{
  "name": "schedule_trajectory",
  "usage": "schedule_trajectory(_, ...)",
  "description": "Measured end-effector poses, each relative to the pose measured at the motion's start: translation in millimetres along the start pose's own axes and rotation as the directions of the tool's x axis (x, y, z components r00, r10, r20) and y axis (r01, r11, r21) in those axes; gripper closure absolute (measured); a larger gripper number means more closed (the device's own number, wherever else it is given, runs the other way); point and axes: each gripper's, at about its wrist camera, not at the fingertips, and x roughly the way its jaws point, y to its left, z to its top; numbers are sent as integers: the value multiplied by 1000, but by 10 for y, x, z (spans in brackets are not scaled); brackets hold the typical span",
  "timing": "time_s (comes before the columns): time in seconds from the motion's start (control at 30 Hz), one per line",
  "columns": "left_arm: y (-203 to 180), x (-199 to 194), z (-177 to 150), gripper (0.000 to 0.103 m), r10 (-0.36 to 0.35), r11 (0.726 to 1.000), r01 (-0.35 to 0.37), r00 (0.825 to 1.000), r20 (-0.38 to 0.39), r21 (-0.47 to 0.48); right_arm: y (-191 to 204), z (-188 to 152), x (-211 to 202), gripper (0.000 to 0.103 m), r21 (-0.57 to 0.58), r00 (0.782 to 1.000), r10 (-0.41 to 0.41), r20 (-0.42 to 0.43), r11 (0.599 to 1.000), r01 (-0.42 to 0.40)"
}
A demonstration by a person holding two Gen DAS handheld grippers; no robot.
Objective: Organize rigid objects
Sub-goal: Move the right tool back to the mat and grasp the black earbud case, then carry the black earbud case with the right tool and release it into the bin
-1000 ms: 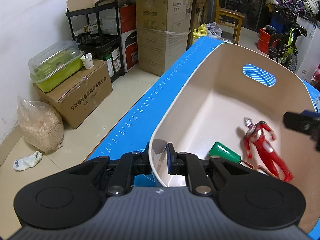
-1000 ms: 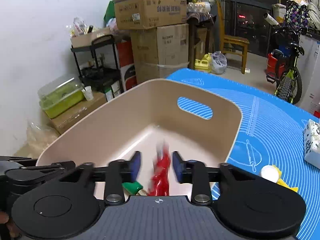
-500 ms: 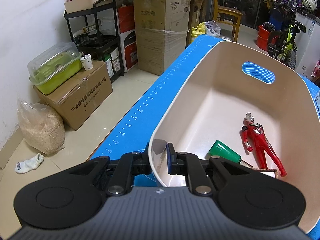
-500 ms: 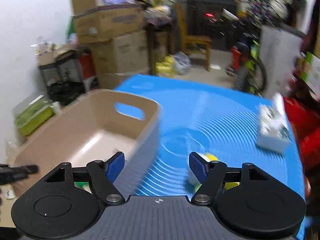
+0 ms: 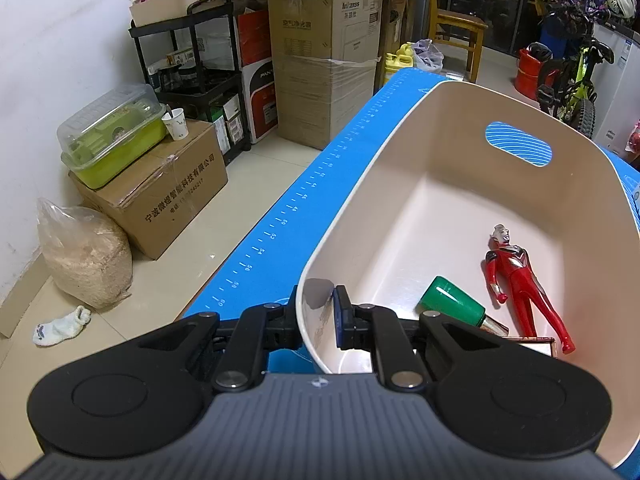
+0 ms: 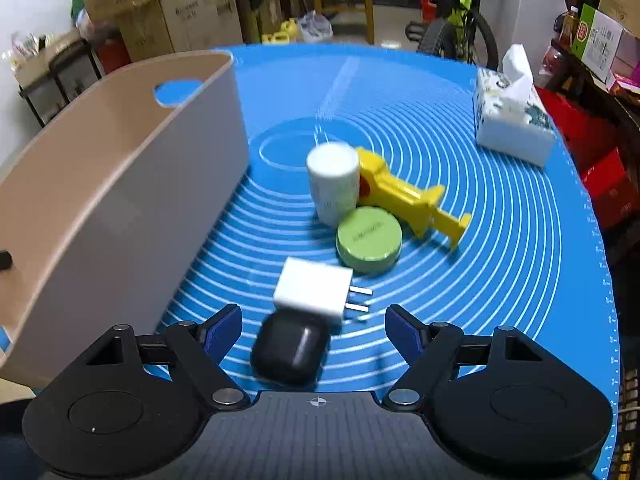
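My left gripper (image 5: 318, 314) is shut on the near wall of the beige bin (image 5: 400, 184), one finger inside and one outside. In the bin lie a red figure (image 5: 524, 284), a green-capped bottle (image 5: 452, 304) and a small box edge (image 5: 532, 346). My right gripper (image 6: 316, 330) is open wide and empty above the blue mat (image 6: 500, 240). Just ahead of it lie a black earbud case (image 6: 288, 350), a white plug adapter (image 6: 314, 292), a green round tin (image 6: 368, 238), a white cylinder (image 6: 333, 182) and a yellow toy (image 6: 412, 196). The bin (image 6: 120, 184) stands to its left.
A tissue box (image 6: 512, 120) stands at the mat's far right. The mat's left edge (image 5: 280, 220) drops to the floor, where cardboard boxes (image 5: 160, 188), a black shelf cart (image 5: 192, 72) and a sack (image 5: 84, 252) stand. A bicycle (image 5: 572, 76) is behind the table.
My right gripper let go of the red figure into the bin, opened wide and swung right over the mat's loose objects. My left gripper kept its hold on the bin wall.
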Motion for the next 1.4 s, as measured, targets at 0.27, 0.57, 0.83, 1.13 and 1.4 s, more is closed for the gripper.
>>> schedule_trajectory(0.27, 0, 0, 1, 86, -1, 1000, 1, 1000, 0, 0, -1, -62, 201, 21, 41, 997, -5, -82, 999, 8)
schedule_trajectory(0.57, 7, 8, -12, 86, -2, 1000, 2, 1000, -1, -1, 147, -120, 235, 34, -26, 996, -61, -70, 998, 60)
schedule_trajectory(0.83, 7, 7, -13, 86, -1, 1000, 1, 1000, -1, 0, 167, -140, 185, 53, -44, 997, -49, -58, 998, 47)
schedule_trajectory(1.13, 8, 7, -8, 86, -2, 1000, 2, 1000, -2, 0, 132, -103, 86, 53, -10, 999, -35, -38, 999, 35)
schedule_trajectory(1.4, 8, 7, -8, 86, -3, 1000, 3, 1000, -2, 0, 68, 31, -222, 53, 27, 996, -42, 83, 999, 40)
